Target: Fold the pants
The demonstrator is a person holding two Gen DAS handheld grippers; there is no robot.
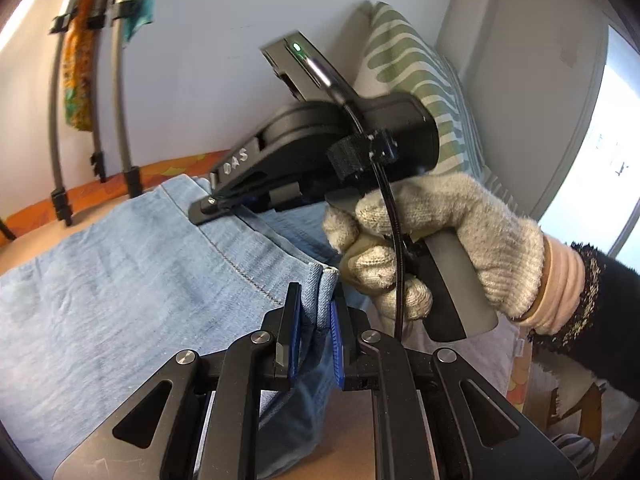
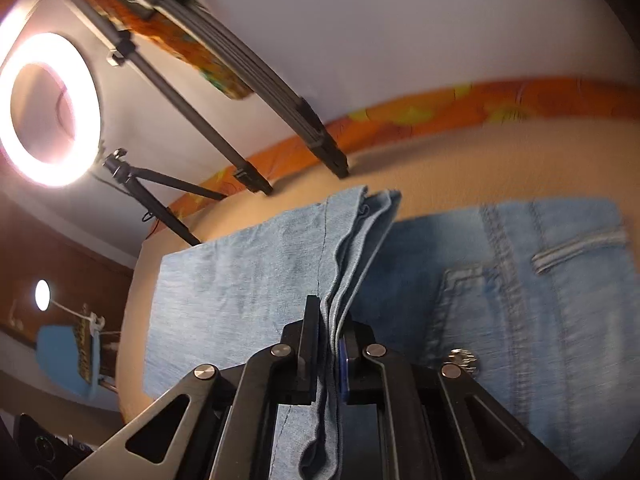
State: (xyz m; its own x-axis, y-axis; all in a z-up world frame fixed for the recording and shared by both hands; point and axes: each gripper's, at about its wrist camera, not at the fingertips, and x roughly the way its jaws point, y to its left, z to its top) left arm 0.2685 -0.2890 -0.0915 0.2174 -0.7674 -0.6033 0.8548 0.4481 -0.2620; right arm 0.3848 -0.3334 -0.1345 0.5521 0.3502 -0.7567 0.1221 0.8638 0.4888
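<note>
Light blue denim pants (image 2: 520, 280) lie spread on a tan table (image 2: 460, 168), back pocket and waistband to the right, leg hems lifted near the middle. Left gripper (image 1: 316, 320) clamped on a doubled denim edge. Right gripper (image 2: 330, 344) clamped on a bunch of folded denim layers; in the left view a gloved hand (image 1: 432, 240) holds it. Ring light (image 2: 50, 110) and tripod legs (image 2: 320, 136) stand far left by the wall; striped pillow (image 1: 420, 80) far right.
</note>
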